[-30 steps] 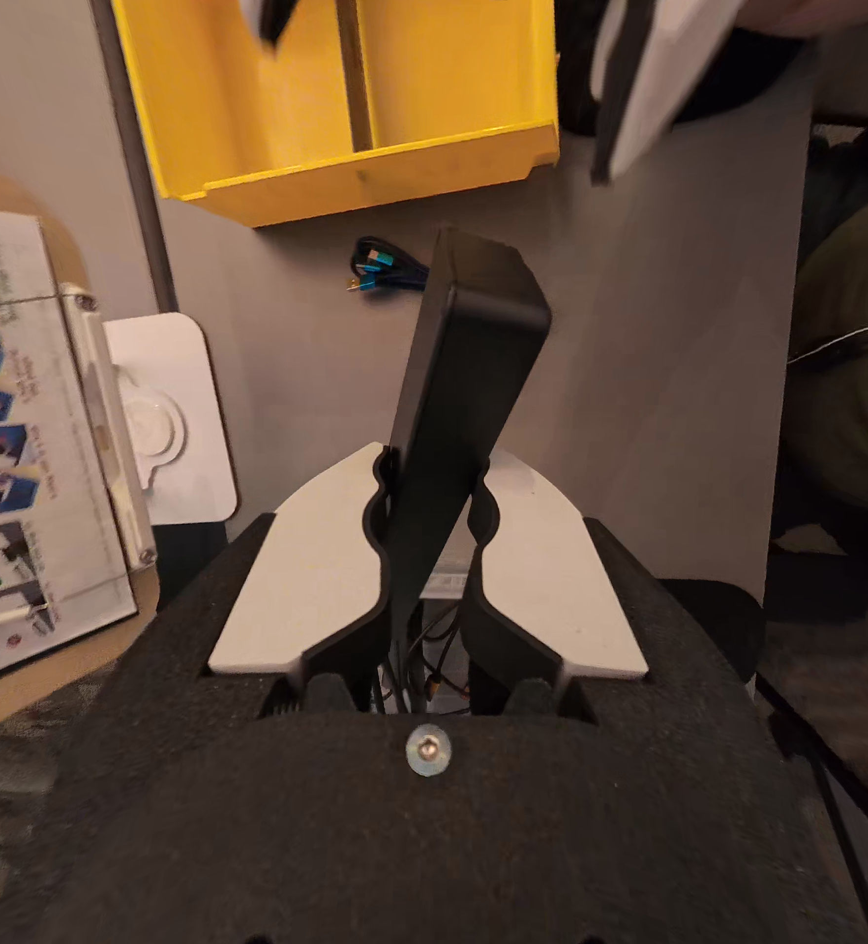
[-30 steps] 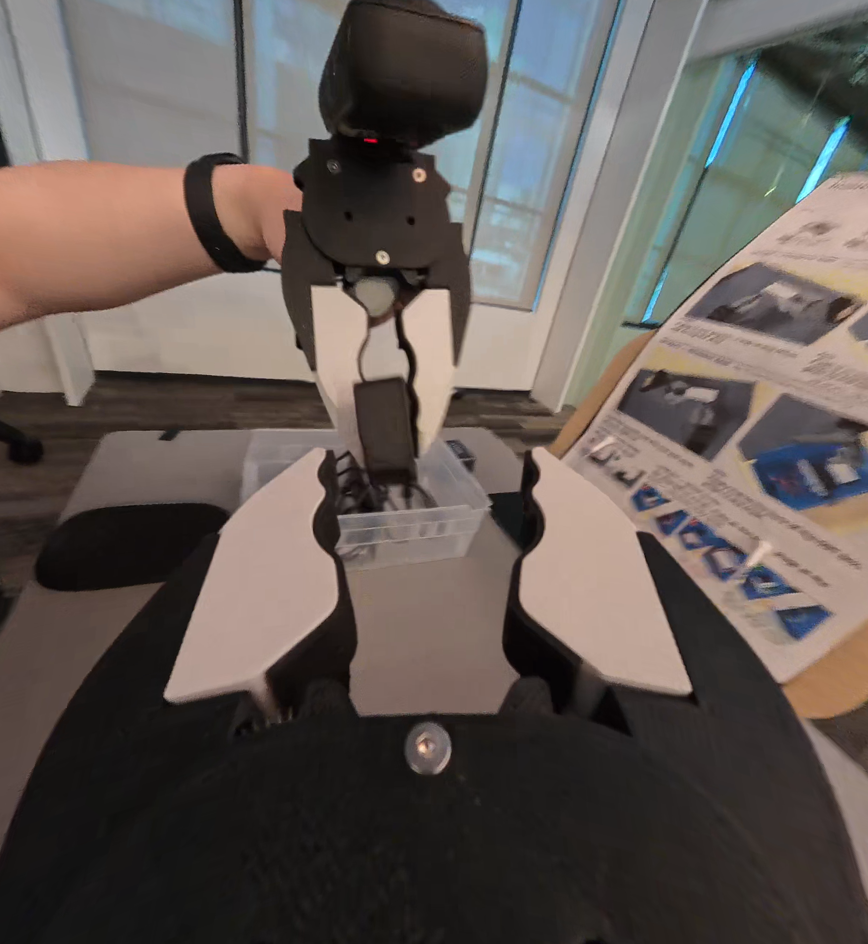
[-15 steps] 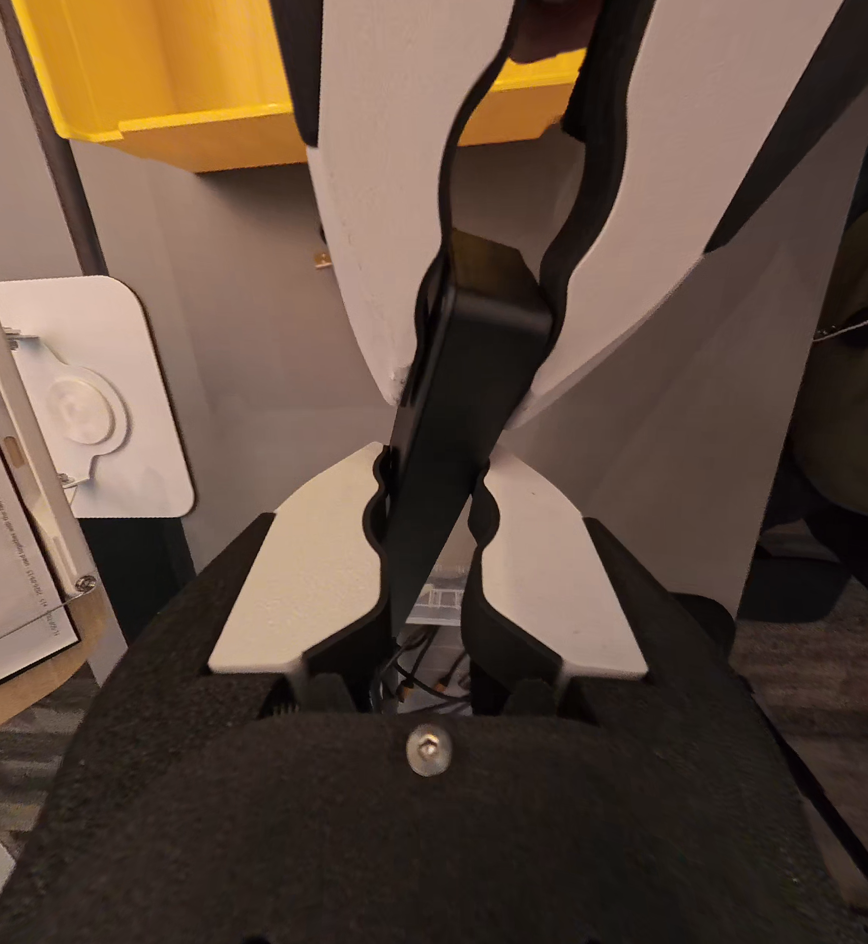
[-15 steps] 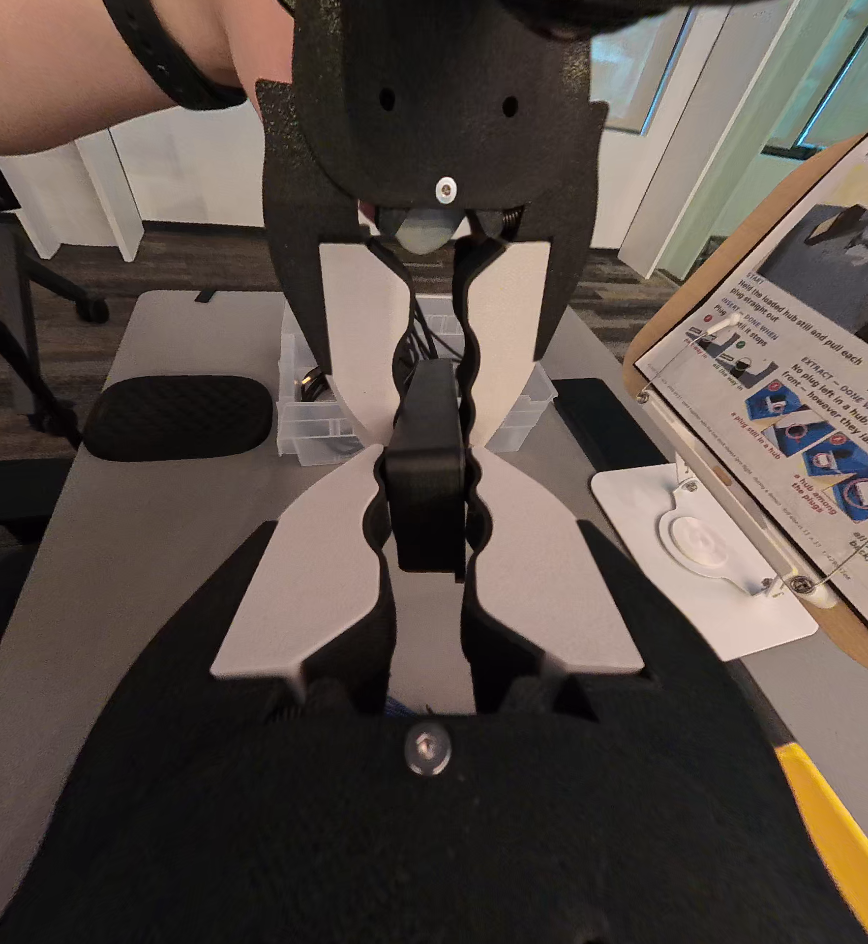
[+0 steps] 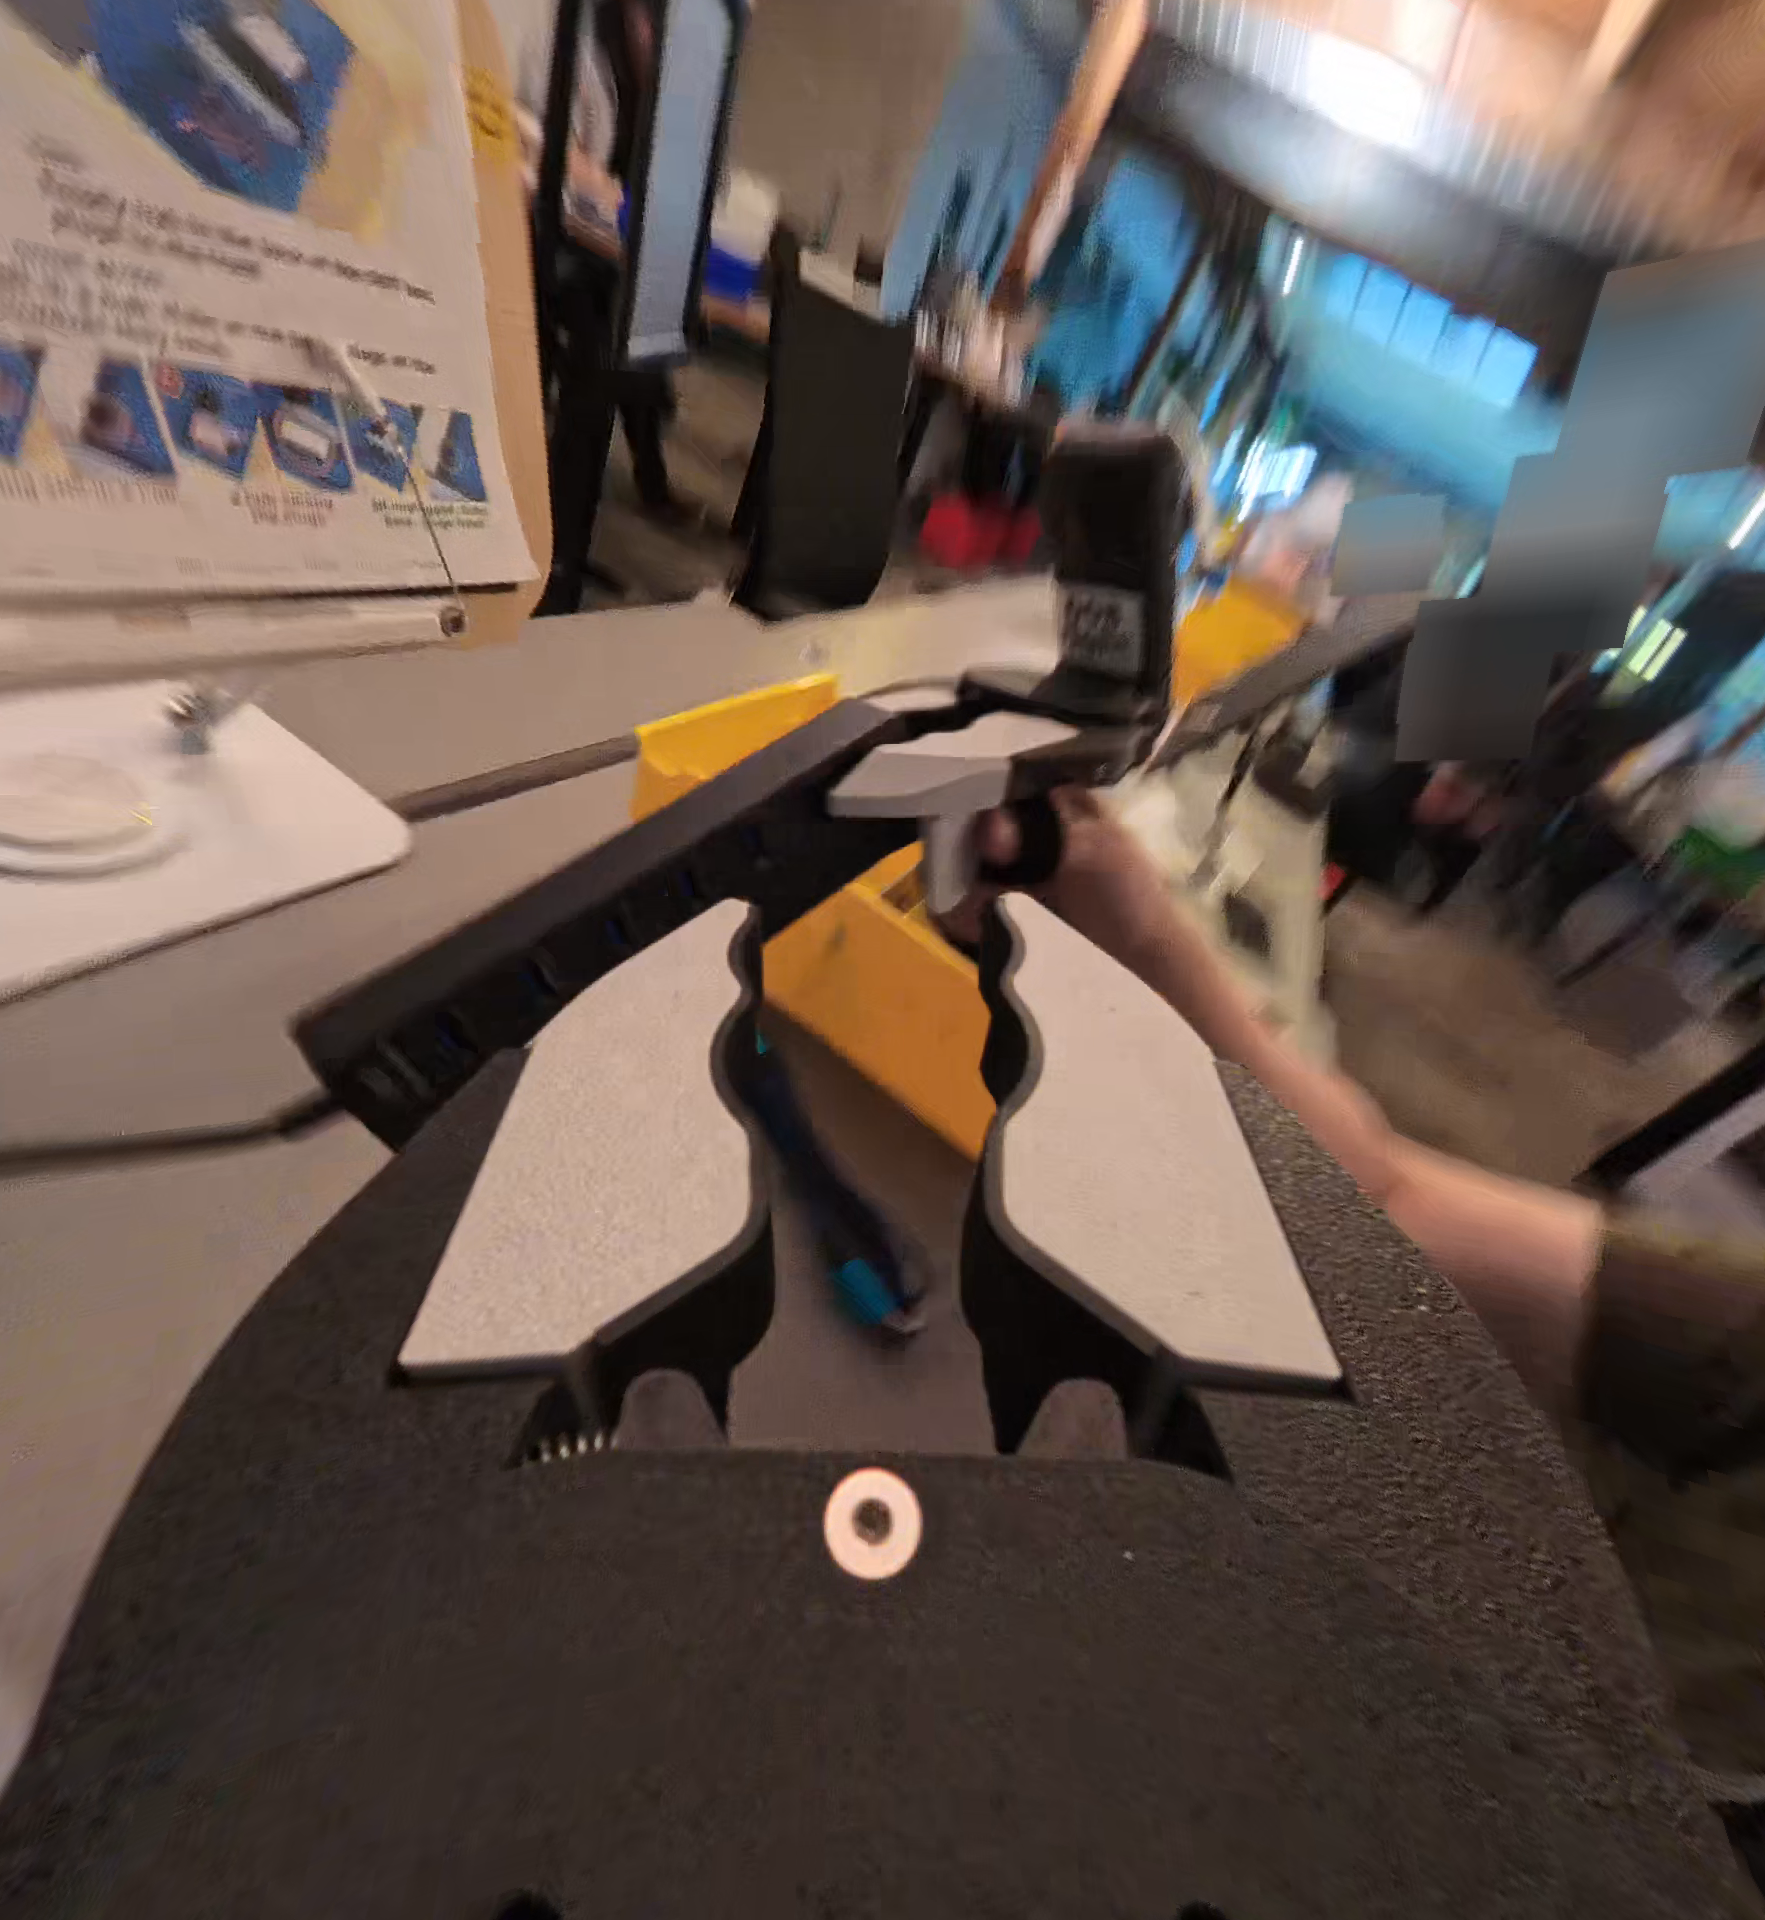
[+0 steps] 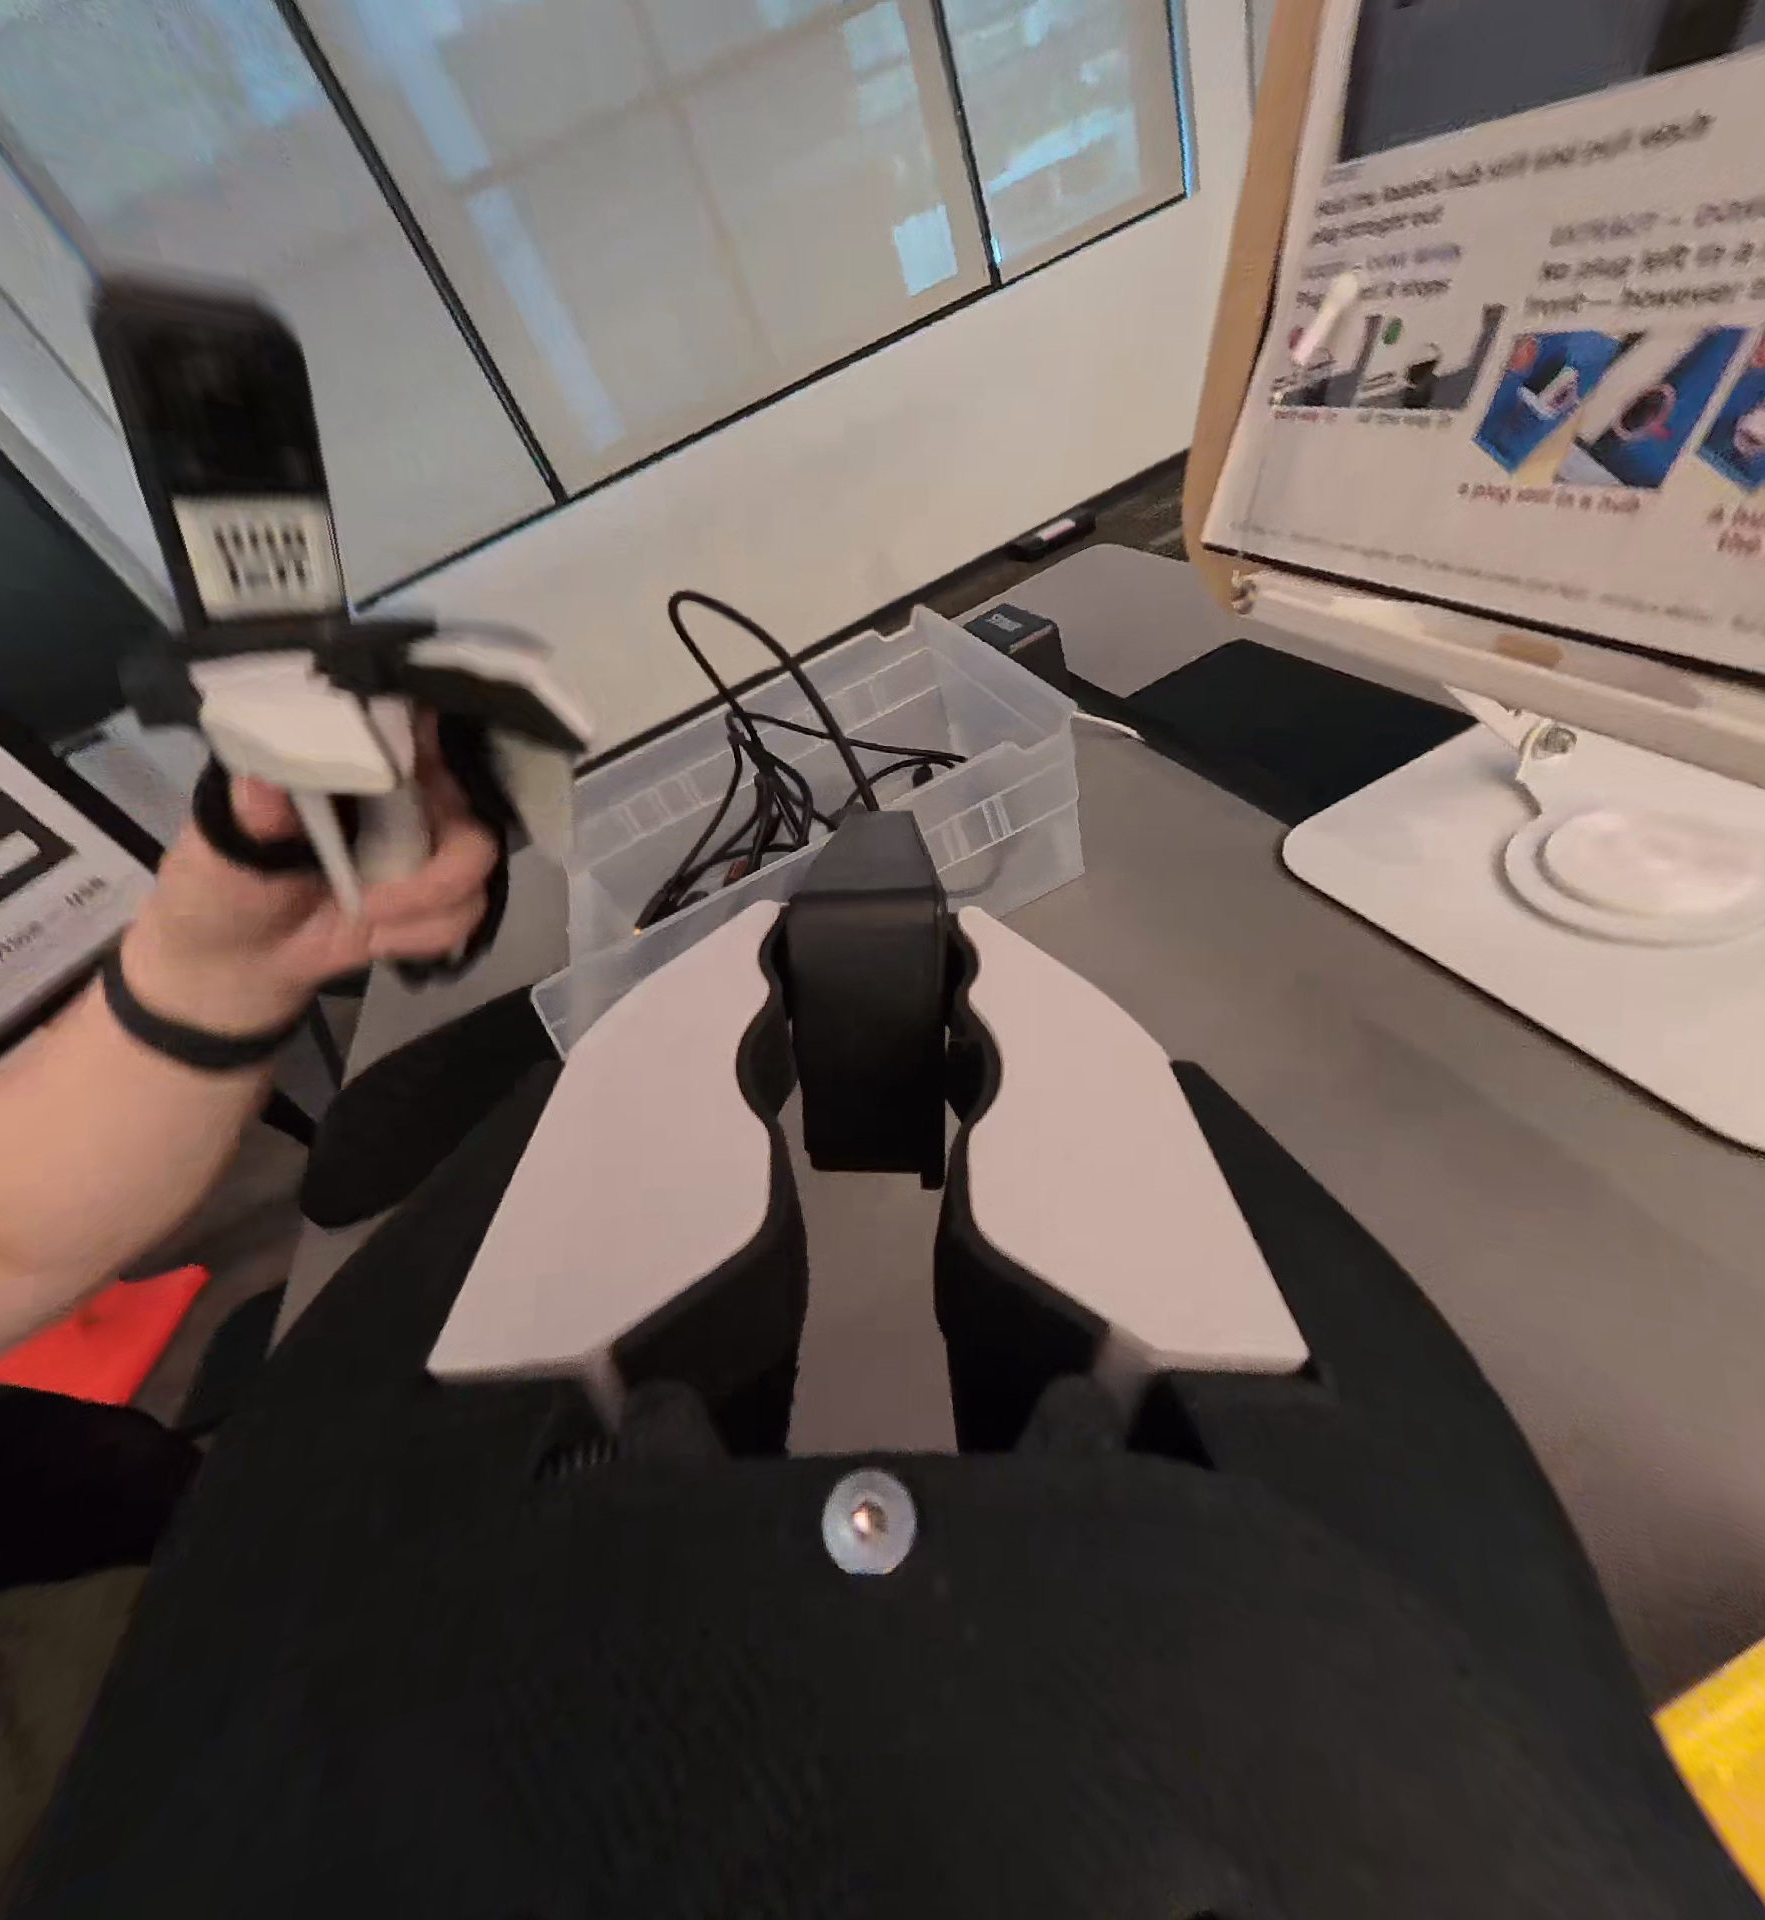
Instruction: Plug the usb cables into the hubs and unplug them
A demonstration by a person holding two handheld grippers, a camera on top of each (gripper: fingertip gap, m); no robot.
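right hand-held gripper (image 6: 867, 997): fingers clamped on the end of the black usb hub (image 6: 862, 1023); held above the grey table (image 6: 1377, 1122)
left hand-held gripper (image 5: 862, 997): fingers apart, nothing between them; also seen in the right wrist view, up at left, blurred
usb hub: long black bar, in the left wrist view slanting from lower left up to the right gripper; row of ports along its side, no plug visible in them
usb cable (image 5: 836, 1216): blue, teal plug end, lying on the table just beside the yellow bin (image 5: 878, 987), seen through the gap of the left fingers
clear plastic box (image 6: 971, 748): on the table beyond the hub, loose black cables (image 6: 774, 758) inside
instruction sheet on white stand (image 6: 1543, 343): right of the box
image quality: left wrist view motion-blurred
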